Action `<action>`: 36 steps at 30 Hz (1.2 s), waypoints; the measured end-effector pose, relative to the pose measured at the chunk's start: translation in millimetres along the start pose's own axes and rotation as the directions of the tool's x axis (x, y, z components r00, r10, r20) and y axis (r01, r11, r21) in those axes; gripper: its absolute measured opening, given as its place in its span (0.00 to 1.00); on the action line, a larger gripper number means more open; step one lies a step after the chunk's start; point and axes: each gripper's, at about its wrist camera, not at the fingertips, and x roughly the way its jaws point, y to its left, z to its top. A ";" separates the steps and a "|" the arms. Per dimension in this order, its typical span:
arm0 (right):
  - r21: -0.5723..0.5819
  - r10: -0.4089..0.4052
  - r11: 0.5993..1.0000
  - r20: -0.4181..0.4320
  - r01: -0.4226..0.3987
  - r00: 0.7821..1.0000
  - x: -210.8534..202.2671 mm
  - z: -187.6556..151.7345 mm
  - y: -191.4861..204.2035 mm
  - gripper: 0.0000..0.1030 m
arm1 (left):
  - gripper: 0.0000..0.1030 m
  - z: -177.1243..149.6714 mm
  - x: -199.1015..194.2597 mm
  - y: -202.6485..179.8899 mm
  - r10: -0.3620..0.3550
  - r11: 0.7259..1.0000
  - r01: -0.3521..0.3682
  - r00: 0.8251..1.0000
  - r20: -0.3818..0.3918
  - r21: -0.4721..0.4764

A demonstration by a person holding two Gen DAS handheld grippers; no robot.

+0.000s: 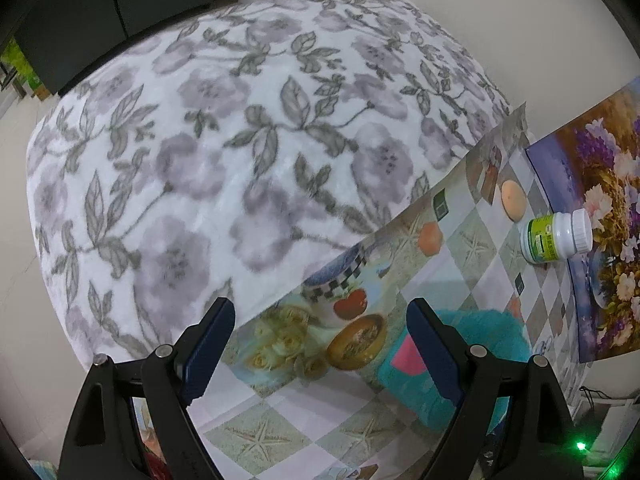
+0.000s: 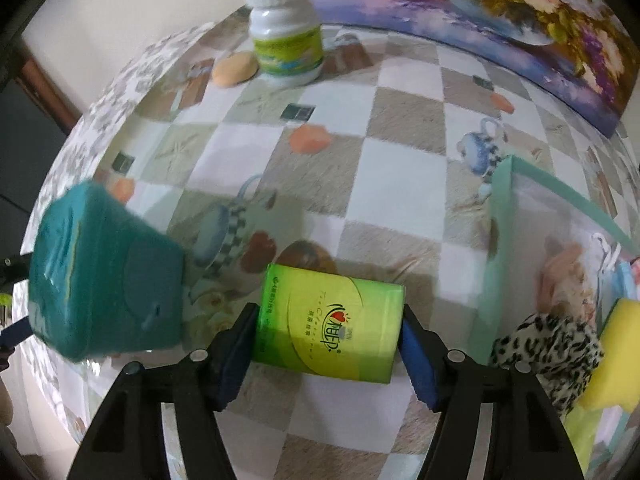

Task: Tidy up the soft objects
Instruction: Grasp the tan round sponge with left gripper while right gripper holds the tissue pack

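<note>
My right jaws (image 2: 328, 338) pinch the green tissue pack (image 2: 328, 328) by its short ends, low at six o'clock; light and squashy, I judge. Left jaws (image 1: 320, 340) gape empty.

Ahead of the right hand-held gripper (image 2: 328, 344), motion blurs the white plastic bottle with a green label (image 2: 285, 34); its print is unreadable. The pale green plastic tray (image 2: 498, 240) beside it runs off the right edge, hiding the leopard-print fabric's (image 2: 548, 350) far side.

The right claw (image 2: 328, 338) grips a green tissue pack (image 2: 328, 332) above the checkered tablecloth (image 2: 400, 152); teal box (image 2: 104, 280) beside it.
</note>
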 end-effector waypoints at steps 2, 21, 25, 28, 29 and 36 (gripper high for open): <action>0.014 0.008 1.000 0.024 -0.009 1.000 -6.8 4.2 -5.2 0.68 | 0.85 4.8 -1.5 -6.5 0.005 1.000 -0.005 1.000 0.012 0.030; 0.068 -0.003 0.998 0.122 -0.005 0.993 -39.8 104.9 -60.6 0.68 | 0.84 80.9 -18.5 -141.0 -0.056 0.883 0.046 0.998 0.006 0.468; 0.035 -0.035 0.999 0.128 0.030 0.991 -45.2 121.9 -63.6 0.68 | 0.78 82.8 -2.3 -169.7 -0.063 0.869 0.064 0.998 -0.019 0.491; 0.024 -0.047 0.999 0.121 0.044 0.991 -46.2 131.3 -68.8 0.68 | 0.78 83.0 17.2 -185.9 -0.060 0.874 0.084 0.996 -0.066 0.479; 0.019 -0.044 0.999 0.116 0.042 0.992 -45.2 133.7 -70.9 0.68 | 0.77 83.1 25.2 -192.0 -0.057 0.875 0.090 0.995 -0.082 0.475; -0.019 -0.053 0.998 0.095 0.055 0.994 -34.5 140.0 -84.2 0.68 | 0.75 87.8 57.3 -214.3 -0.078 0.897 0.136 0.985 -0.151 0.421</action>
